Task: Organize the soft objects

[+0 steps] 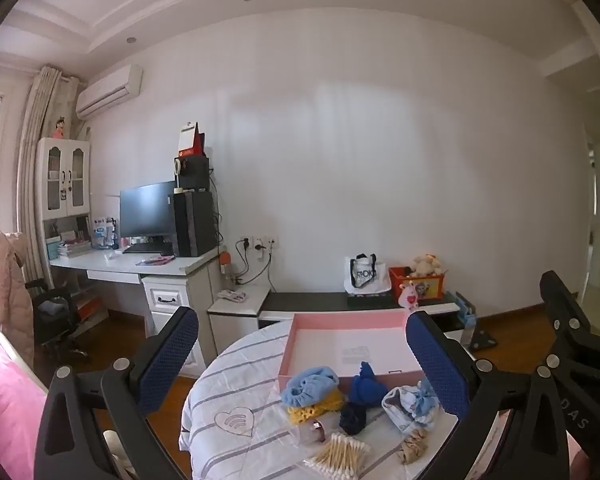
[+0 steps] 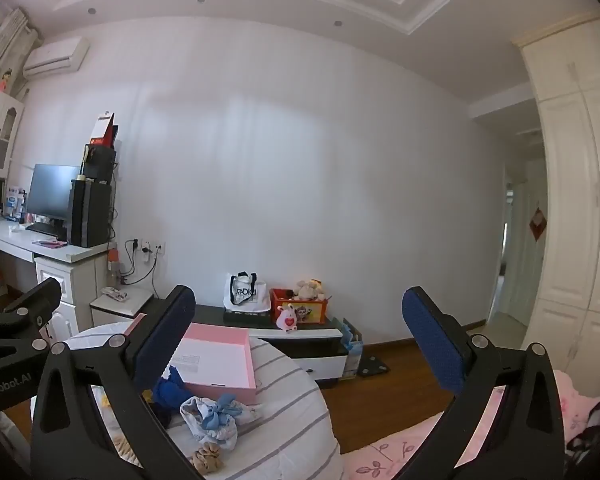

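A: Looking along your left gripper [image 1: 300,364], what soft things do you have?

B: You have a heap on the round table [image 1: 236,364] with its striped quilted cover, just in front of the pink box [image 1: 348,320]. There is a light blue terry scrunchie [image 1: 309,386] lying on a yellow knitted piece [image 1: 312,408], a royal blue cloth [image 1: 366,386] leaning on the box's near wall, a dark navy scrunchie [image 1: 353,419], a pale printed pouch with a blue bow [image 1: 410,406] and a beige scrunchie [image 1: 412,444]. Cotton swabs [image 1: 340,456] lie in a clear wrap at the near edge.

A: And the tongs?

B: Yours on the left are spread wide, blue textured pads apart, holding nothing, raised above the heap and level.

A: From the right wrist?

B: Your right gripper [image 2: 300,340] is equally spread and bare, hanging to the right of the table, partly over the wooden floor [image 2: 380,384]. You see the pouch with its bow [image 2: 216,416], the royal blue cloth [image 2: 172,390] touching the pink box [image 2: 220,360], and the beige scrunchie [image 2: 206,456] nearest you
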Available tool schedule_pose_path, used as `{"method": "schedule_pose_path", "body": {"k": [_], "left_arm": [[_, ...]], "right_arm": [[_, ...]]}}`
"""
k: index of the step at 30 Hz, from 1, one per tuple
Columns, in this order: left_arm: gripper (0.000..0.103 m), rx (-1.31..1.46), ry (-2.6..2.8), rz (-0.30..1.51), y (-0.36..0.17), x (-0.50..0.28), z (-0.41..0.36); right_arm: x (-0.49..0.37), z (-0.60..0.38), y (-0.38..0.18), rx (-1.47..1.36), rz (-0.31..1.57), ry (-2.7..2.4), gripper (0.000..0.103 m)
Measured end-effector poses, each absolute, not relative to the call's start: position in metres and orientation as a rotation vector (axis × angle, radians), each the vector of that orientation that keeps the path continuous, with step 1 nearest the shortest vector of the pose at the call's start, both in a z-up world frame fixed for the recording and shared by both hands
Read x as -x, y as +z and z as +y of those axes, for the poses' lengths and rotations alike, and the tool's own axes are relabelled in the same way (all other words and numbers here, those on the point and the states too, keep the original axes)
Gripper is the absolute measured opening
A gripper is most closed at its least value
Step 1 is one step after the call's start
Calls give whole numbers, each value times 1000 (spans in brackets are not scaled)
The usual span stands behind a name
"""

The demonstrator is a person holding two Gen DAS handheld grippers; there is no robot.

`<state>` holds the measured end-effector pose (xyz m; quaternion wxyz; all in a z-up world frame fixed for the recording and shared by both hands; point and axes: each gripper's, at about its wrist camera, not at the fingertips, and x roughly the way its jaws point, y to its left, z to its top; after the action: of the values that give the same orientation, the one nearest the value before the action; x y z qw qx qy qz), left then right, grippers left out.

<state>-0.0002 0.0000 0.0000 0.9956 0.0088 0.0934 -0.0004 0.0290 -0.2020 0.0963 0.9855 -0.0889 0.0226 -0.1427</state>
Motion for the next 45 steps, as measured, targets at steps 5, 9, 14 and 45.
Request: {"method": "schedule_pose_path", "body": {"k": [5,9,14,45], "left_arm": [[103,-8,4,176,1,1,1],[103,-12,5,183,-2,0,-1],[103,-19,1,173,-6,-3,-3],[103,6,-19,198,-3,-7,5]], "right_arm": [[-29,-202,97,179,43,-285,103],[-29,-201,92,179,42,-277,103],[-23,-202,99,172,38,-276,103],[-22,-200,98,194,40,-259,103]]}}
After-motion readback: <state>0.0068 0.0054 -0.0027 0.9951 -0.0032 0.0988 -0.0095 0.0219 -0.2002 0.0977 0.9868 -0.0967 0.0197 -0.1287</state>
